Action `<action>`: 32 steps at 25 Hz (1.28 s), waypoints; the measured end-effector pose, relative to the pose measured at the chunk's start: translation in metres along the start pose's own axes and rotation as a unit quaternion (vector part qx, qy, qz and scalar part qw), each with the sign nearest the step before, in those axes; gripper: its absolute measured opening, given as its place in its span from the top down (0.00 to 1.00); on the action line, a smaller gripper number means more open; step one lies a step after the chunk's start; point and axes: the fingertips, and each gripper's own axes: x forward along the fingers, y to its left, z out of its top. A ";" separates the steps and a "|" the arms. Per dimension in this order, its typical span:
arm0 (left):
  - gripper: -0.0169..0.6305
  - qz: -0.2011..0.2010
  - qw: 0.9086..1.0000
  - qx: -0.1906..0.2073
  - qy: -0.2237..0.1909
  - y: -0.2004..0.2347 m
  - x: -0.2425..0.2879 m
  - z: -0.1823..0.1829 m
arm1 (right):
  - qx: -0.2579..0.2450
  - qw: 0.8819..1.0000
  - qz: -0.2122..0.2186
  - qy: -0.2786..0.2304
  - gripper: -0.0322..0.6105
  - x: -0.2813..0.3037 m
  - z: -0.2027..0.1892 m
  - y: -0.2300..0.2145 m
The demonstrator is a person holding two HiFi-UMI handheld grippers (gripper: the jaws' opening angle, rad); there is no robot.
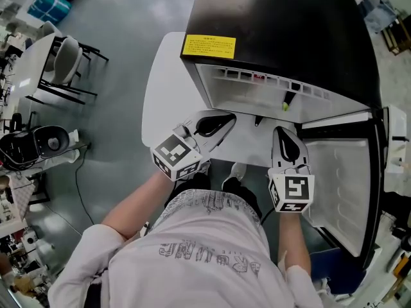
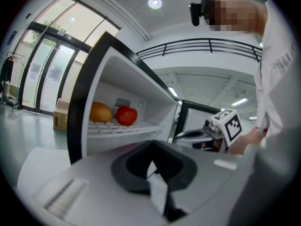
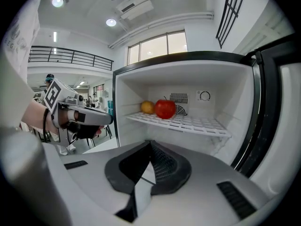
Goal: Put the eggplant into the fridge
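One fridge: black box-shaped fridge (image 1: pixel 289 24) with a white inside, standing wide open in front of the person.
Door: white-lined fridge door (image 1: pixel 340 191), swung out to the right.
Table: white table (image 1: pixel 160 88) with a round corner, sticking out at the left side of the fridge.
Shelf: white wire shelf (image 3: pixel 183 123) inside the fridge, with two fruits at its back left.
Left gripper: grey left gripper (image 1: pixel 221 122), held just in front of the open fridge. Its fingers are closed together with nothing in them.
Right gripper: grey right gripper (image 1: pixel 286 138), held nearer the door. Its fingers are closed together too, with nothing in them.
Red fruit: round red fruit (image 3: pixel 165 108), just beside the yellow one.
Yellow fruit: round yellow fruit (image 3: pixel 147 107), left of the red one.
Eggplant: the eggplant shows in no view, so I cannot tell where it is.
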 end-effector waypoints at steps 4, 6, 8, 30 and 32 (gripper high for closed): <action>0.96 0.000 1.000 0.002 -0.003 -0.001 0.003 0.002 | 0.012 1.000 -0.001 0.000 0.94 -0.001 -0.001 -0.007; 0.96 0.000 1.000 0.002 -0.004 -0.002 0.004 0.003 | 0.015 1.000 -0.001 0.000 0.94 -0.001 -0.002 -0.009; 0.96 0.000 1.000 0.002 -0.005 -0.002 0.005 0.003 | 0.019 1.000 0.000 0.002 0.94 0.000 -0.004 -0.011; 0.96 -0.004 1.000 0.004 0.005 -0.005 0.008 0.001 | 0.013 1.000 0.006 0.005 0.94 0.007 -0.008 -0.010; 0.96 -0.004 1.000 0.005 0.005 -0.005 0.008 0.002 | 0.013 1.000 0.007 0.002 0.94 0.008 -0.006 -0.009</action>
